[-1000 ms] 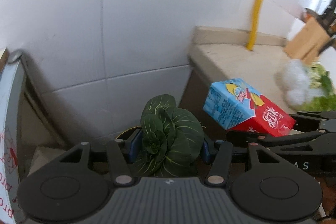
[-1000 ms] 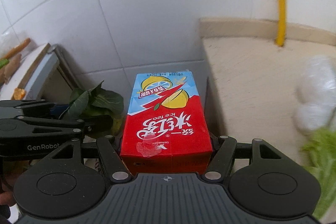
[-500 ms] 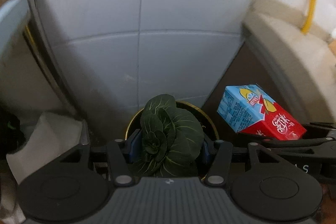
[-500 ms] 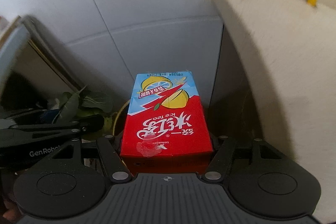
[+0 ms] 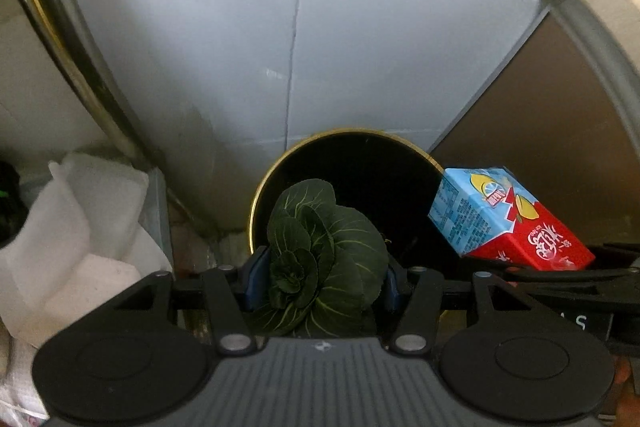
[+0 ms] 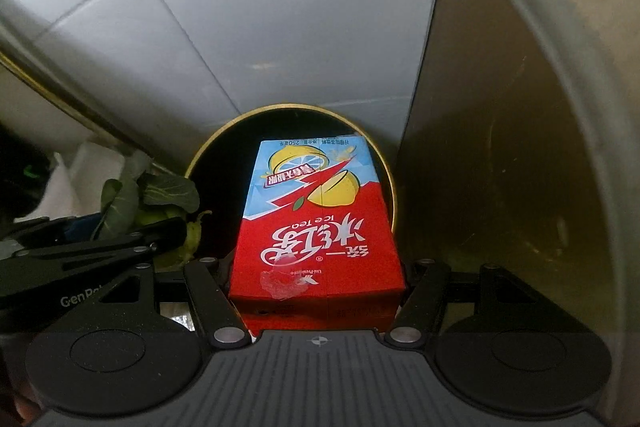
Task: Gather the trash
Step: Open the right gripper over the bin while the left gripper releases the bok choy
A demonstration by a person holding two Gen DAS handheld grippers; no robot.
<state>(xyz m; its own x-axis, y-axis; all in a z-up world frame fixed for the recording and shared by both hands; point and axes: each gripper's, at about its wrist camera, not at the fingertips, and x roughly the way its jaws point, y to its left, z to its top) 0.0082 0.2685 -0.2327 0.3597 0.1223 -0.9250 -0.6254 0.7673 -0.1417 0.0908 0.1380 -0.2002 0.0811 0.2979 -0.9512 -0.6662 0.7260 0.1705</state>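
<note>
Leafy green (image 5: 324,259) clamped in the left claw (image 5: 320,277) about half-spread, ice tea carton (image 6: 316,227) gripped wider by the right claw (image 6: 318,281), both held over the gold-rimmed bin (image 5: 276,167) (dark inside), white tiled wall (image 5: 280,47) behind

Both wrist views down over bin (image 5: 340,137)

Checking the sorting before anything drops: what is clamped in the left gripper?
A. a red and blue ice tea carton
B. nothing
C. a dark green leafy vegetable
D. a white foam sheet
C: in the left wrist view the left gripper pinches the leafy vegetable between its blue pads.
</note>
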